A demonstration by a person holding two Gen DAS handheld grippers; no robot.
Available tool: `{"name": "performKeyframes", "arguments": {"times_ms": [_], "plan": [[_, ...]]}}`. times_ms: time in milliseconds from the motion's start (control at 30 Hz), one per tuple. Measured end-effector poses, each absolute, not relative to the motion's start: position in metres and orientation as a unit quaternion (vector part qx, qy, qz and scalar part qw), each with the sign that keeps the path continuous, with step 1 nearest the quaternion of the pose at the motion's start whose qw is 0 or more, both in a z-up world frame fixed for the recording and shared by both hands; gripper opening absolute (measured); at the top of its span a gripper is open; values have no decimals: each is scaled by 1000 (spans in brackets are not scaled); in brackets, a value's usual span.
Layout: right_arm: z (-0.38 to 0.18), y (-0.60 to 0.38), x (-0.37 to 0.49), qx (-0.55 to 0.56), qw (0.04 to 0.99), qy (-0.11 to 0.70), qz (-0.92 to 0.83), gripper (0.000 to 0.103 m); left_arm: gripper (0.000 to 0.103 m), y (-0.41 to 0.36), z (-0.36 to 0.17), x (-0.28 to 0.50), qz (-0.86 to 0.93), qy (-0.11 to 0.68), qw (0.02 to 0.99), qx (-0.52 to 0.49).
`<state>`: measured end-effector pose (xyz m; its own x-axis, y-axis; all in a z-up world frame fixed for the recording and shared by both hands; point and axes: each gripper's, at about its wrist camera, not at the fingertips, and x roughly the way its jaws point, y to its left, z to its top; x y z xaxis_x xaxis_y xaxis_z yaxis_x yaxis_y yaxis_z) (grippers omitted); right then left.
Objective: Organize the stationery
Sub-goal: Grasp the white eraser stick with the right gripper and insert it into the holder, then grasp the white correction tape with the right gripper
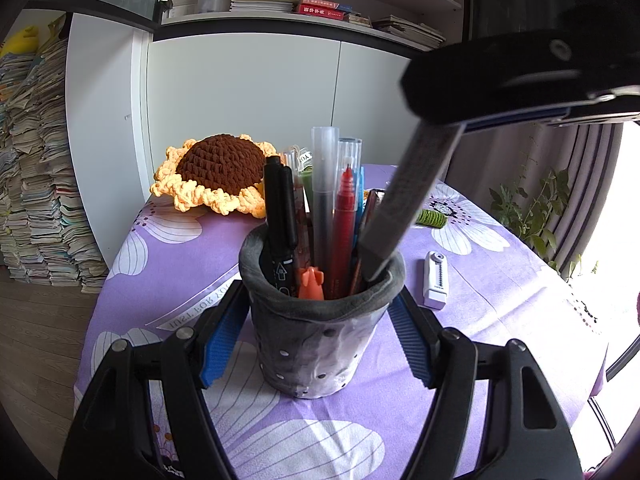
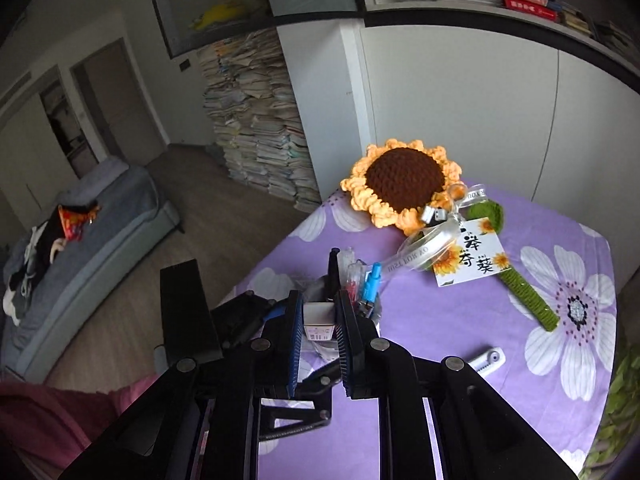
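A grey pen holder [image 1: 320, 332] stands on the purple flowered tablecloth [image 1: 160, 264], full of pens: a black marker [image 1: 280, 208], a red pen [image 1: 344, 220], clear pens. My left gripper [image 1: 320, 340] is shut on the holder, one blue pad on each side. My right gripper [image 2: 318, 332] is shut on a flat grey ruler-like box [image 1: 404, 204], whose lower end dips inside the holder's right rim. In the right wrist view its white labelled end [image 2: 318, 322] shows between the fingers, above the pens [image 2: 370, 284].
A crocheted sunflower [image 2: 404, 180] with a card [image 2: 472, 256] and green stem [image 2: 528, 296] lies at the table's far side. A white correction tape [image 1: 435, 278] lies right of the holder. White cabinets, paper stacks [image 1: 36, 160] and a plant [image 1: 536, 208] surround the table.
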<state>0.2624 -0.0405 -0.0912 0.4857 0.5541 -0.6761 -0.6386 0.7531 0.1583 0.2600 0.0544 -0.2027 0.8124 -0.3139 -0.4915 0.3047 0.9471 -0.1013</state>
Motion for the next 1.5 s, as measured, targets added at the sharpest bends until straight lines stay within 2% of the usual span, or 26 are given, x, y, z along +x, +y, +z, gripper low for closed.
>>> {"name": "performKeyframes", "arguments": {"times_ms": [633,900,967,1100,1200,1333,1500], "plan": [[-126,-27,306,-25,828,411,380,17,70,55,-204,263,-163,266,950,-10],[-104,-59,295,13,845,383,373,18,70,55,-204,262,-163,266,950,-10],[-100,-75,293,15,857,382,347,21,70,55,-204,262,-163,266,950,-10],[-115,-116,309,24,878,421,228,25,70,55,-204,262,-163,266,950,-10],[-147,-145,328,27,865,483,133,25,70,55,-204,262,-163,266,950,-10],[-191,-169,346,83,814,563,114,25,70,55,-204,262,-163,266,950,-10],[-208,-175,364,135,791,587,110,25,70,55,-204,262,-163,266,950,-10]]}}
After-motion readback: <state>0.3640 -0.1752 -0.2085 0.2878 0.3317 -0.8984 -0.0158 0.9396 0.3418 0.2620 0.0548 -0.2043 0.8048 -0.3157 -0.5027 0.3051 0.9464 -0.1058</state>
